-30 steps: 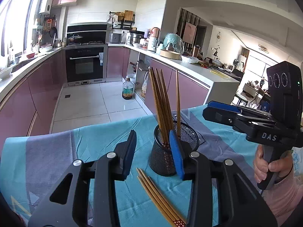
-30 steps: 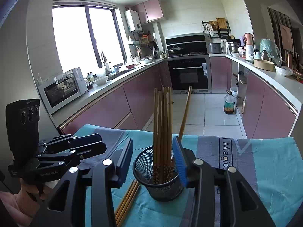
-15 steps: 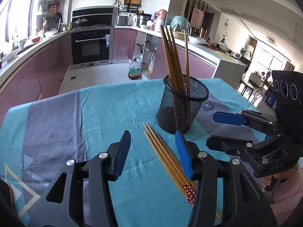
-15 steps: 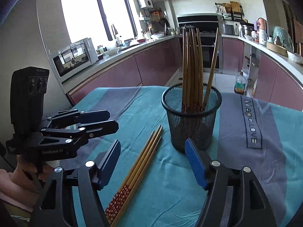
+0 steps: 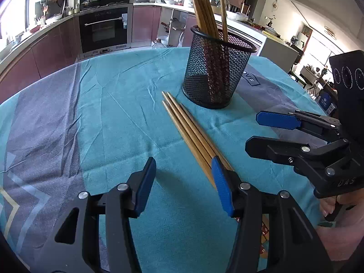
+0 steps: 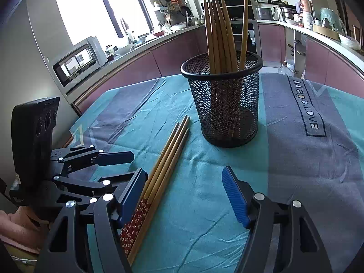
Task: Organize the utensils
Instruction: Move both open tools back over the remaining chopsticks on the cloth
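Loose chopsticks (image 6: 169,152): a bundle flat on the teal cloth (image 5: 127,122), just beside the mesh cup (image 6: 225,104); patterned ends partly hidden behind gripper fingers. More chopsticks upright in the cup, tips cut off in left view. Left gripper (image 5: 184,184): fingers spread, empty, one finger overlapping the bundle. Right gripper (image 6: 184,195): fingers spread wide, empty.
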